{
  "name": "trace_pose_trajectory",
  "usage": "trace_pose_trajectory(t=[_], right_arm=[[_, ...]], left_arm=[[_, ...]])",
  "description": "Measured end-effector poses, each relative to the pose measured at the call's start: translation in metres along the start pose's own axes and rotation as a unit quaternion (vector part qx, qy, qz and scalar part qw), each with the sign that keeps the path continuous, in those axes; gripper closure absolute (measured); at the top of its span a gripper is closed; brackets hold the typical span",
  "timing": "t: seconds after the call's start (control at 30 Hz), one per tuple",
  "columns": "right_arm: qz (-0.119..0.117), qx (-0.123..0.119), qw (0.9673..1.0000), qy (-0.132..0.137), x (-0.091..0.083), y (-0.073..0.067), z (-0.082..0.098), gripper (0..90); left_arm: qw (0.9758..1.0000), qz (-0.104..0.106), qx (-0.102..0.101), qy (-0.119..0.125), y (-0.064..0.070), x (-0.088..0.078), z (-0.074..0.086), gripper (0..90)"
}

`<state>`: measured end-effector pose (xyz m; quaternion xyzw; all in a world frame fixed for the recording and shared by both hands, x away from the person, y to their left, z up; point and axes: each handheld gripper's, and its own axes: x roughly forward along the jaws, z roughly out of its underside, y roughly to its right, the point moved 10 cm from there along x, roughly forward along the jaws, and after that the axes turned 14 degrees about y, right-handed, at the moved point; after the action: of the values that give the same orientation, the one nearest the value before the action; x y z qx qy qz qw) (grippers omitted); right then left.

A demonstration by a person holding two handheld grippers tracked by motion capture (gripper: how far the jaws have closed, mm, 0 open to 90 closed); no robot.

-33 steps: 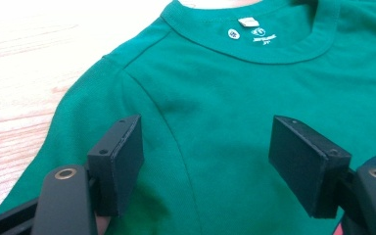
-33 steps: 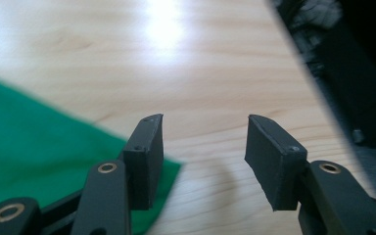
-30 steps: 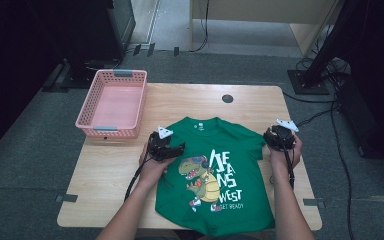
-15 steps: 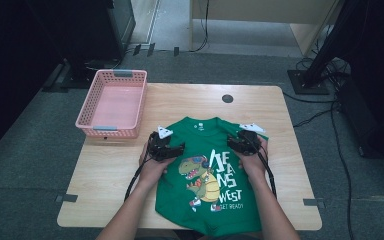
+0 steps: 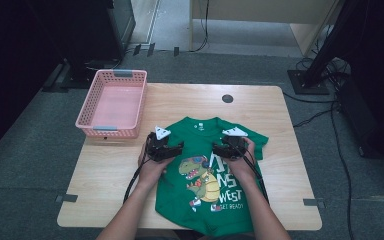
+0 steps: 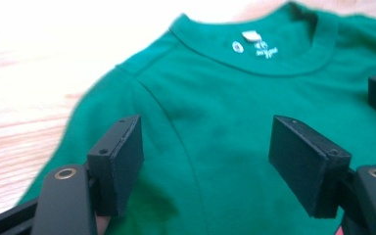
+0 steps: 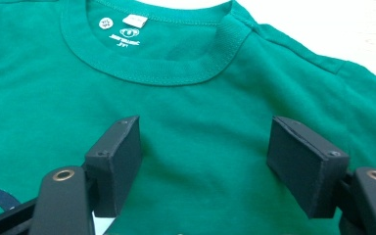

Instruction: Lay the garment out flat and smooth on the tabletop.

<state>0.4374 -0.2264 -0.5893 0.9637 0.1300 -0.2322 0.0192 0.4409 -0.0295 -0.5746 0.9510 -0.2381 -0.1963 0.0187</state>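
Wooden table [image 5: 290, 165] carries a green T-shirt [image 5: 207, 197] spread flat at its near edge, dinosaur print up. Over its chest, the left tool [image 5: 172, 150] hovers with jaws spread; the right tool [image 5: 223, 148], jaws just opened wide, grips nothing. Farther left sits a pink basket [image 5: 111, 129].

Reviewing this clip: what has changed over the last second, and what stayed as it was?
The right gripper moved inward from the shirt's right sleeve edge to the chest beside the collar, and its jaws have just been opening; nothing is between them but flat fabric below. The left gripper stayed over the left shoulder, jaws open. The green T-shirt and pink basket lie as before.
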Motion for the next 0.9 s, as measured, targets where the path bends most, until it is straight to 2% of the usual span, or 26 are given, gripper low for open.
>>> trace_pose_trajectory(t=[0.07, 0.27, 0.4, 0.57, 0.63, 0.73, 0.8, 0.87, 0.9], right_arm=[[0.002, 0.0, 1.0, -0.001, 0.0, 0.004, 0.0, 27.4], [0.024, 0.013, 0.9996, -0.001, -0.002, 0.023, 0.001, 27.2], [0.041, 0.022, 0.9989, -0.001, -0.003, 0.04, 0.001, 27.1], [0.051, 0.026, 0.9984, 0.0, -0.006, 0.058, 0.002, 27.1], [0.056, 0.029, 0.998, 0.0, -0.007, 0.065, 0.002, 27.1], [0.06, 0.031, 0.9977, 0.0, -0.009, 0.071, 0.003, 27.1], [0.06, 0.031, 0.9977, 0.0, -0.01, 0.075, 0.004, 27.1], [0.061, 0.033, 0.9976, 0.0, -0.011, 0.078, 0.004, 27.1], [0.061, 0.033, 0.9976, 0.0, -0.012, 0.079, 0.005, 27.2]], left_arm=[[0.9998, -0.017, -0.009, 0.009, -0.004, -0.001, -0.002, 29.5], [0.9984, -0.036, -0.033, 0.029, -0.013, -0.005, -0.006, 29.6], [0.9961, -0.075, -0.04, 0.022, -0.021, -0.004, -0.004, 29.6], [0.9911, -0.121, -0.056, -0.006, -0.032, 0.0, 0.002, 30.4], [0.989, -0.135, -0.059, -0.012, -0.036, 0.0, 0.003, 35.1], [0.9825, -0.172, -0.07, -0.006, -0.044, -0.002, 0.003, 48.5], [0.9797, -0.178, -0.092, 0.002, -0.049, -0.001, 0.001, 54.7], [0.98, -0.173, -0.099, 0.004, -0.049, -0.001, 0.001, 54.4], [0.9819, -0.16, -0.101, 0.004, -0.047, 0.0, 0.0, 52.8]])
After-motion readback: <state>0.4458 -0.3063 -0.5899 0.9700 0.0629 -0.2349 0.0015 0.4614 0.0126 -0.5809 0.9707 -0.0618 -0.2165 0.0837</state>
